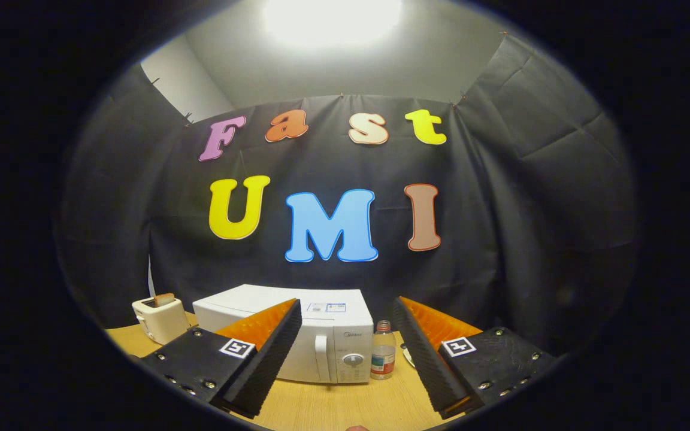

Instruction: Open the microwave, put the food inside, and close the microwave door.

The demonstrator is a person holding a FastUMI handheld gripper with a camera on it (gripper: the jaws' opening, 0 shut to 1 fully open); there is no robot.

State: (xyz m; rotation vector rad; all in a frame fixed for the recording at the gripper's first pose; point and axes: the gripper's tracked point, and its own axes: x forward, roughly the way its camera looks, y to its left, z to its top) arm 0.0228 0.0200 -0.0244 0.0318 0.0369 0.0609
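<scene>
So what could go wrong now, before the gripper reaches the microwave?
1. The small bottle stands on the table right beside the microwave's control panel; the open gripper could knock it over on the way to the door handle.
2. The door is shut and opens toward the toaster, so a wide swing might hit it.

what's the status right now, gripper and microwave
Gripper open, holding nothing. Microwave ahead between the fingers, door shut, untouched. Bottle stands just beside its control side; toaster off to the other side.
</scene>
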